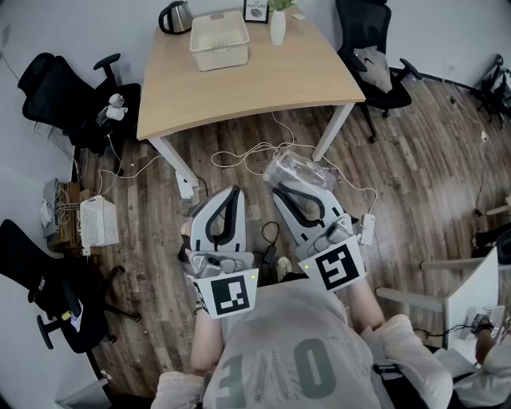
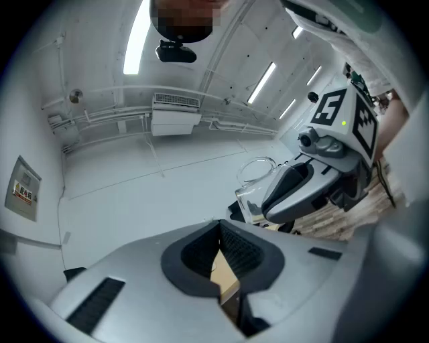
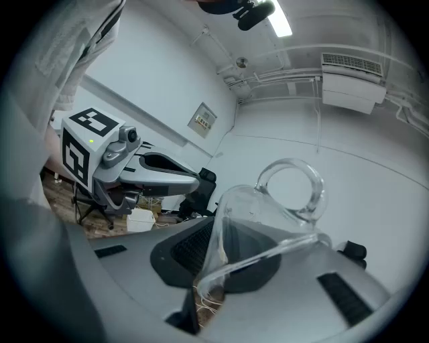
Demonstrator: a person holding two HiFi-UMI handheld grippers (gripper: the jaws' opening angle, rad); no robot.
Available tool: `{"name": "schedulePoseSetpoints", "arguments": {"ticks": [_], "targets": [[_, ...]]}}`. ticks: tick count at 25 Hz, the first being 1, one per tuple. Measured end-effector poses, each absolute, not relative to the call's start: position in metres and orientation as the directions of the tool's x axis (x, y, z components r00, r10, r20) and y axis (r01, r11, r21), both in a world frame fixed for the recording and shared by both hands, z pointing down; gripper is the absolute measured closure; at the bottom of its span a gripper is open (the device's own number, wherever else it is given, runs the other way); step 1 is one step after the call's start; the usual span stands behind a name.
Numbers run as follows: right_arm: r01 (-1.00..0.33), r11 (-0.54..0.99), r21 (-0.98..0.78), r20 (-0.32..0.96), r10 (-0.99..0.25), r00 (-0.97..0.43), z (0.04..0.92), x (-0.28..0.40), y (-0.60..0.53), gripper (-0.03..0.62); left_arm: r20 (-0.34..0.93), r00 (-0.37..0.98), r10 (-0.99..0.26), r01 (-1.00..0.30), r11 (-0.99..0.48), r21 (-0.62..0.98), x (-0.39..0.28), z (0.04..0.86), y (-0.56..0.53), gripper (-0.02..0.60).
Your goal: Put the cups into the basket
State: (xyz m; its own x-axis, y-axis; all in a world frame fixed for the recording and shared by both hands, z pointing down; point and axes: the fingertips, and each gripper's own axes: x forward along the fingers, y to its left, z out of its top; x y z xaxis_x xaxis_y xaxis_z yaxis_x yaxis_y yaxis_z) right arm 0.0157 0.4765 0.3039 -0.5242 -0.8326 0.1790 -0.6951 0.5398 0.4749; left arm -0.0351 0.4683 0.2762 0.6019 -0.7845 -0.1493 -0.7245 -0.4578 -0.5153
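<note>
A clear glass cup (image 1: 297,170) with a handle is tipped on its side, and my right gripper (image 1: 281,190) is shut on its rim, low over the wooden floor. In the right gripper view the cup (image 3: 268,221) lies across the jaws with its handle up. My left gripper (image 1: 231,190) hangs beside it with its jaws together and nothing between them. From the left gripper view, the cup (image 2: 258,177) shows off to the right. The cream basket (image 1: 219,40) stands empty at the far side of the wooden table (image 1: 263,80), well ahead of both grippers.
A kettle (image 1: 176,16), a white vase (image 1: 277,25) and a framed picture (image 1: 256,9) stand near the basket. Black office chairs (image 1: 56,88) flank the table. White cables (image 1: 247,152) run over the floor; a white box (image 1: 99,221) sits at the left.
</note>
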Motion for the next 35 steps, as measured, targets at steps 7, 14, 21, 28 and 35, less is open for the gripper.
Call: {"name": "schedulePoseSetpoints", "arguments": {"ticks": [7,14,21,28,35], "targets": [[-0.704,0.551,0.449,0.182,-0.827,-0.532,0.310,0.018,0.485,0.563,-0.105,0.591,-0.800,-0.708,-0.453,-0.542,-0.038,0.274,0.471,0.575],[-0.709,0.570,0.416,0.151,-0.812,-0.564,0.307,0.035,0.490,0.563,-0.099,0.568,-0.817,-0.720,-0.435,-0.541,-0.029,0.273,0.472,0.575],[-0.702,0.585,0.406,0.162,-0.802,-0.575,0.317,0.069,0.486,0.563,-0.104,0.554,-0.826,-0.734,-0.426,-0.529,-0.004,0.275,0.469,0.575],[-0.692,0.615,0.379,0.194,-0.784,-0.590,0.328,0.094,0.475,0.563,-0.081,0.512,-0.855,-0.751,-0.401,-0.524,0.003,0.280,0.458,0.575],[-0.678,0.619,0.397,0.204,-0.780,-0.592,0.335,0.078,0.433,0.563,-0.061,0.518,-0.853,-0.755,-0.423,-0.501,-0.006,0.293,0.413,0.575]]}}
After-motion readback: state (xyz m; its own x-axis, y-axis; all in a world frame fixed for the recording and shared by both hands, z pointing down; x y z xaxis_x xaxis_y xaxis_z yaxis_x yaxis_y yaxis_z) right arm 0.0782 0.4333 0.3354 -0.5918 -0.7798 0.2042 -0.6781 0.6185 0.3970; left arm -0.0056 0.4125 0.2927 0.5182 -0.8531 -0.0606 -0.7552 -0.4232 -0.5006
